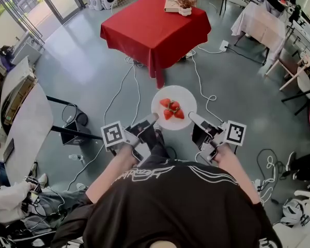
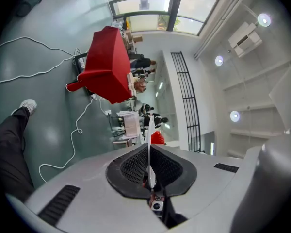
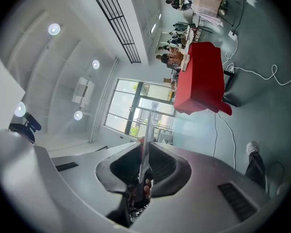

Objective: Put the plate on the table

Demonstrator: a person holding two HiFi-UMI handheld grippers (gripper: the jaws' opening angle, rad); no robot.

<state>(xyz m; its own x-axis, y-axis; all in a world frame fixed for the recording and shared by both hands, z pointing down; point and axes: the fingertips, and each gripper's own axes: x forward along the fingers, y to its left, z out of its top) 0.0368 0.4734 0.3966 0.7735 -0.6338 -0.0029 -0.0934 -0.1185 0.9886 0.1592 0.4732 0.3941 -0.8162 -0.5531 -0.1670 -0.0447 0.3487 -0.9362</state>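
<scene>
A white plate (image 1: 186, 103) with strawberries (image 1: 172, 110) on it hangs level above the grey floor, held between both grippers. My left gripper (image 1: 152, 120) is shut on its left rim and my right gripper (image 1: 192, 117) is shut on its right rim. In the left gripper view the plate (image 2: 149, 152) shows edge-on between the black pads, with a strawberry (image 2: 157, 138) beyond it. In the right gripper view the plate rim (image 3: 146, 149) is likewise pinched edge-on. The table with the red cloth (image 1: 155, 27) stands ahead across the floor; it also appears as the red table (image 2: 106, 67) and red table (image 3: 201, 79).
On the red table's far edge sit a book (image 1: 171, 5) and a small plant pot (image 1: 185, 4). White cables (image 1: 132, 84) and a power strip (image 1: 223, 45) lie on the floor in front of the table. White desks (image 1: 20, 118) stand at left, chairs and a draped table (image 1: 261, 25) at right.
</scene>
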